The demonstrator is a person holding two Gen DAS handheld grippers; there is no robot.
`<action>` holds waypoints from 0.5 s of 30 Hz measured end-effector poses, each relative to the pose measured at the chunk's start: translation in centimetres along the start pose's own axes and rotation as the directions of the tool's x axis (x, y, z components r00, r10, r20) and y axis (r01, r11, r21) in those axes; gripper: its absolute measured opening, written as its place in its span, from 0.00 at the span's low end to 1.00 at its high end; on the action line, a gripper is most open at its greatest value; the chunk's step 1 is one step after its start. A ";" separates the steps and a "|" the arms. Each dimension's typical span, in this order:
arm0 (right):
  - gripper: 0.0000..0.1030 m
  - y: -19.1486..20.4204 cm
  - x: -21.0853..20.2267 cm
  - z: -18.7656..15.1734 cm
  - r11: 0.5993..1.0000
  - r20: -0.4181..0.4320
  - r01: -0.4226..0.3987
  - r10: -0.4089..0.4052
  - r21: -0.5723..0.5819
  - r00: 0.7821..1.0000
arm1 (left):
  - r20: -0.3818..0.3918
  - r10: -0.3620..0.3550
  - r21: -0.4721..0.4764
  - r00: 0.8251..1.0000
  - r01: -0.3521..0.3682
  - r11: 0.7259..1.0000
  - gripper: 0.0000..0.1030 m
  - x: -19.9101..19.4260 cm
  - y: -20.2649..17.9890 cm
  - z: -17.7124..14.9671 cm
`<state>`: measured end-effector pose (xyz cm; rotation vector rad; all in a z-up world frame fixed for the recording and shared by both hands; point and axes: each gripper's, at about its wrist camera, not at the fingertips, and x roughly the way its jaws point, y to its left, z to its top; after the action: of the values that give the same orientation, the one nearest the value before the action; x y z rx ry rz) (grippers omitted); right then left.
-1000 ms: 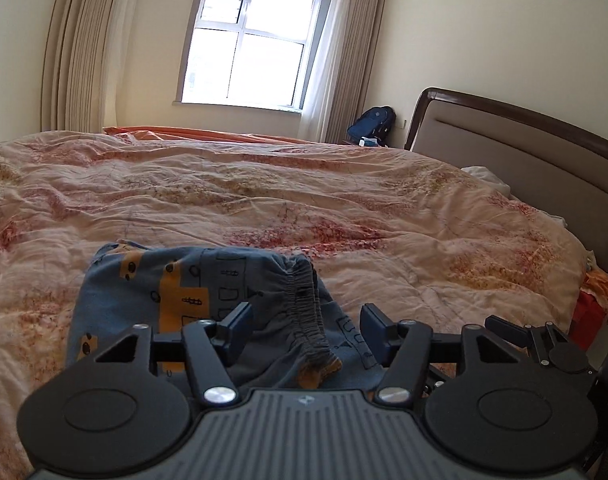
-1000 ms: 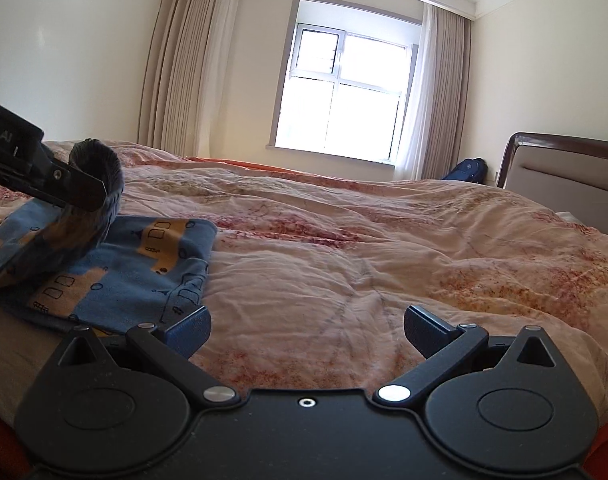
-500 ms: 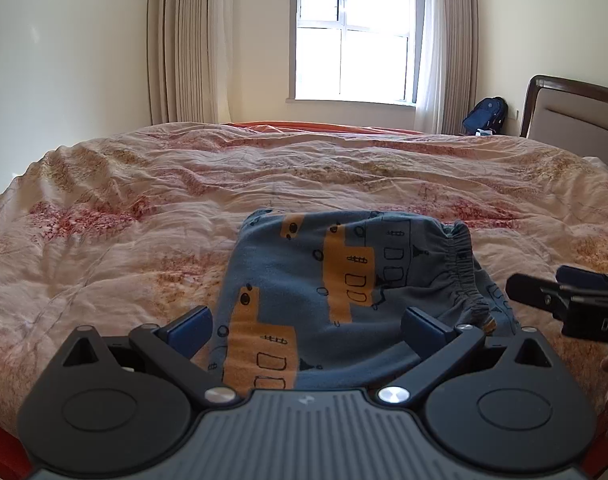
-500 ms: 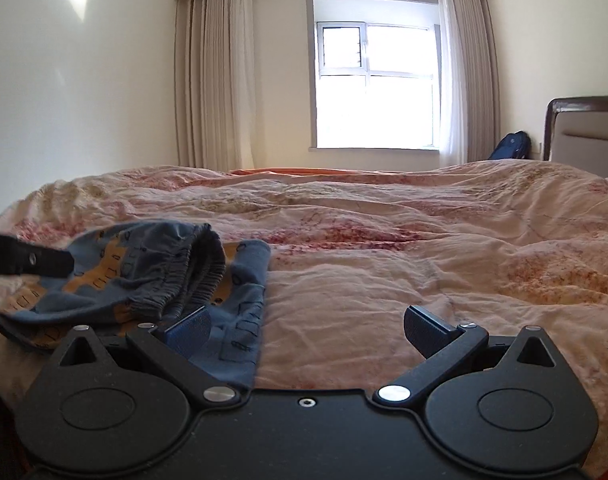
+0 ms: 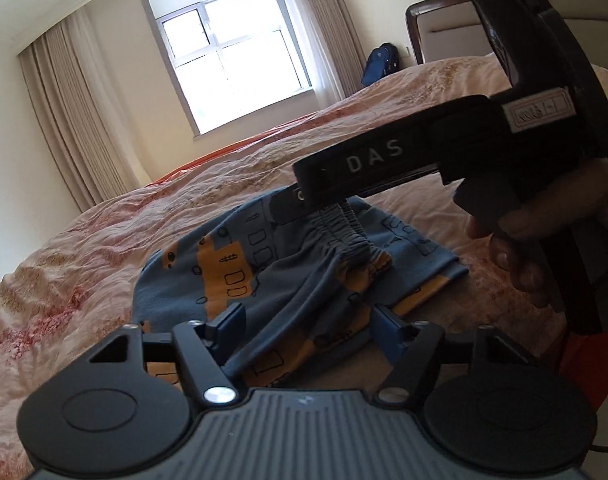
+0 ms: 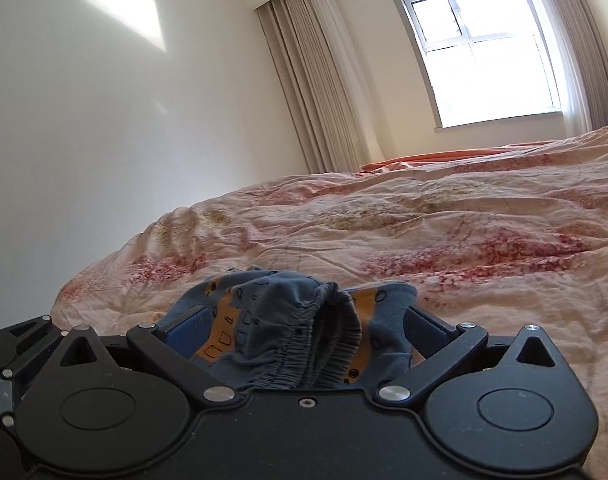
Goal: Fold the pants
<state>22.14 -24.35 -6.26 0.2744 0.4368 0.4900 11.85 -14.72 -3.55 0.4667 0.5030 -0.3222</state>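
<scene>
I see the pants [image 5: 264, 264], blue with orange print, lying bunched on the quilted bed [image 5: 104, 248], near its foot edge and well apart from the window [image 5: 232, 52]. My left tongs [image 5: 304, 330] are spread wide, with a fold of the pants between the blue pads, not pinched. My right tongs [image 6: 307, 330] are also parted, straddling the gathered waistband [image 6: 327, 344]; whether the pads touch the cloth is hard to tell. In the left view, the right tool's body crosses above the pants, gripped by a hand [image 5: 543, 236].
</scene>
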 end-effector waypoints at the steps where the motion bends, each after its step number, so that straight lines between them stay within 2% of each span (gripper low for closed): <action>1: 0.91 -0.1 0.3 0.0 1.000 -0.007 -0.008 0.008 0.010 1.000 | -0.002 -0.003 0.008 1.000 0.003 1.000 0.54 0.1 -0.2 0.0; 2: 0.89 -0.1 0.6 0.1 1.000 -0.013 -0.006 0.006 0.014 1.000 | -0.003 -0.006 0.014 1.000 0.006 1.000 0.50 0.1 -0.3 0.0; 3: 0.85 -0.2 0.8 0.1 1.000 -0.019 -0.002 0.002 0.015 1.000 | -0.003 -0.009 0.018 1.000 0.009 1.000 0.42 0.1 -0.3 0.0; 5: 0.73 -0.6 1.1 0.1 1.000 -0.031 0.001 0.000 0.030 1.000 | -0.005 0.001 0.025 1.000 -0.001 1.000 0.32 0.2 -0.3 0.0; 6: 0.71 -0.8 1.1 0.0 0.999 -0.033 0.002 0.000 0.047 0.999 | -0.007 0.006 0.026 1.000 -0.006 1.000 0.21 0.3 -0.2 0.0; 7: 0.63 -1.1 1.2 0.0 0.998 -0.034 0.001 0.001 0.064 0.999 | -0.011 0.009 0.025 1.000 -0.009 1.000 0.13 0.3 -0.1 0.1; 8: 0.56 -1.3 1.2 -0.1 0.997 -0.033 0.004 -0.002 0.079 0.999 | -0.010 0.011 0.018 1.000 -0.011 1.000 0.10 0.3 0.0 0.2; 9: 0.52 -1.5 1.1 -0.1 0.996 -0.031 0.013 -0.011 0.092 0.999 | -0.002 0.012 0.009 1.000 -0.012 1.000 0.05 0.1 0.2 0.3; 11: 0.33 -1.8 1.0 -0.2 0.994 -0.031 0.028 -0.025 0.102 0.999 | 0.026 0.006 -0.007 1.000 -0.006 1.000 0.04 -0.5 0.6 0.6; 12: 0.29 -1.9 0.9 -0.2 0.994 -0.029 0.033 -0.030 0.105 0.999 | 0.035 0.000 -0.012 0.999 0.000 1.000 0.04 -0.7 0.6 0.8; 14: 0.10 -2.0 0.5 -0.2 0.994 -0.017 0.029 -0.027 0.106 0.999 | 0.054 -0.024 -0.020 0.998 0.025 0.999 0.04 -1.3 1.0 1.1; 15: 0.10 -1.9 0.2 -0.1 0.994 -0.009 0.029 -0.029 0.103 1.000 | 0.061 -0.035 -0.024 0.997 0.036 0.999 0.04 -1.5 1.0 1.2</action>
<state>23.01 -25.86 -7.05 0.3655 0.4734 0.4407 11.47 -14.18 -1.45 0.4231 0.4557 -0.3631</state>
